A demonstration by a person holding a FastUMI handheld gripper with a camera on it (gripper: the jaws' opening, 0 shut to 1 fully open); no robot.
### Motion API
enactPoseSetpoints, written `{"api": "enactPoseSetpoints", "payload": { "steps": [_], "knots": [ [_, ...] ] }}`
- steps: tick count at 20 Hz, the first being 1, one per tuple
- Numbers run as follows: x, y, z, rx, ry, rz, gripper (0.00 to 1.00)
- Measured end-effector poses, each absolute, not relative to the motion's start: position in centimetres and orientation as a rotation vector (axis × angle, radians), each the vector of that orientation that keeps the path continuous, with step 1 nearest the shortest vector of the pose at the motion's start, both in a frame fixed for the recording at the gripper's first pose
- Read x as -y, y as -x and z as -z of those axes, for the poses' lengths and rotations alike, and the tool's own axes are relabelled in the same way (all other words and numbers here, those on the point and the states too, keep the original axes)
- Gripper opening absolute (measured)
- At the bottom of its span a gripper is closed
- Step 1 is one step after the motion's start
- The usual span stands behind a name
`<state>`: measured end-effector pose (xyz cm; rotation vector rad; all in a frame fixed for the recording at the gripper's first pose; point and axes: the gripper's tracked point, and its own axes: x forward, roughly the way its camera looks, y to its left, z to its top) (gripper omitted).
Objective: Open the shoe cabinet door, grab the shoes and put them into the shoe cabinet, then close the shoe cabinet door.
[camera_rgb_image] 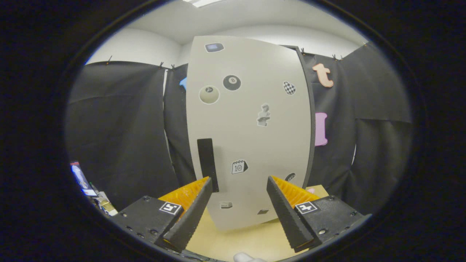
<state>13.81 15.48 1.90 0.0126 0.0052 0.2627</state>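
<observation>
The gripper [238,182] is facing the cabinet door [251,120], fingers apart and gripping nothing. The door is standing shut just ahead on the tabletop [233,243]. Its handle [207,163] is running vertically, just beyond the left finger, nearer than the right.

Staged recording booth, not lived-in home: black cloth [120,127] clipped up as walls, white room wall and ceiling light panel [204,3] above, sticker-covered shoe cabinet door [251,127] standing on bare wooden tabletop [247,242].
</observation>
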Motion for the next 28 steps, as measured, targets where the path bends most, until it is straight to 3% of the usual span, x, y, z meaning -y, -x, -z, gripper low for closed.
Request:
{"api": "enactPoseSetpoints", "payload": {
  "steps": [17,28],
  "knots": [
    [-1.1,-8.6,-9.7,0.093,-0.04,-0.021,0.98],
    [-0.6,-7.2,-10.6,0.104,0.002,-0.029,0.98]
  ]
}}
